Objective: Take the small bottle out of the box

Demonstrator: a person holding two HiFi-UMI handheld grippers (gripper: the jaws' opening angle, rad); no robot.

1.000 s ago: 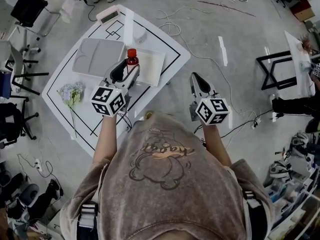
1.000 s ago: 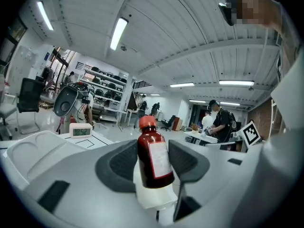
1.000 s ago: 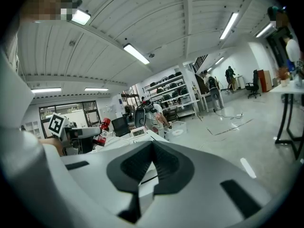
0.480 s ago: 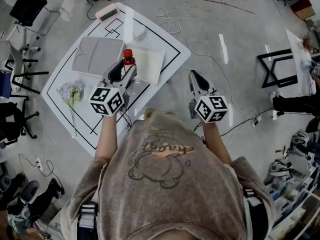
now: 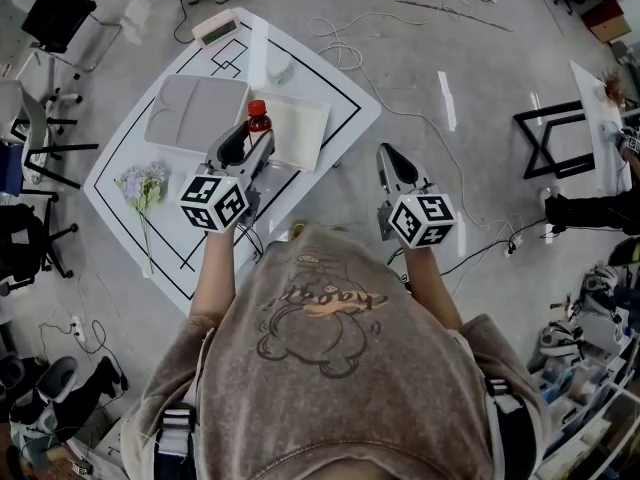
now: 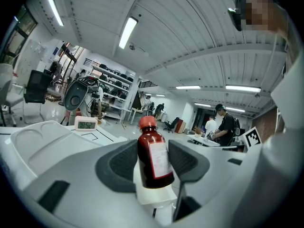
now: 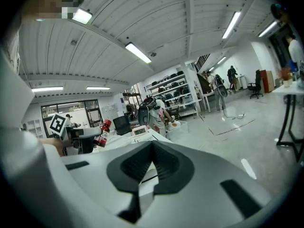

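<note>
A small dark-red bottle [image 5: 258,120] with a red cap and a white label stands upright between the jaws of my left gripper [image 5: 250,134], which is shut on its body. In the left gripper view the bottle [image 6: 154,158] fills the gap between the dark pads [image 6: 121,167], with a white edge just beneath it. It hangs by the left edge of the open white box [image 5: 297,131] on the white table [image 5: 330,88]. My right gripper [image 5: 392,160] is shut and empty over the floor, right of the table; its jaws [image 7: 152,145] meet at the tips.
A grey tray-like lid [image 5: 195,113] lies left of the box. A bunch of pale flowers [image 5: 143,188] lies near the table's left edge, and a small digital clock [image 5: 220,28] sits at its far corner. Cables [image 5: 345,53] run over the floor; chairs stand at the left.
Almost nothing differs: the left gripper keeps its hold on the bottle and has shifted very slightly left. The right gripper has stayed in place.
</note>
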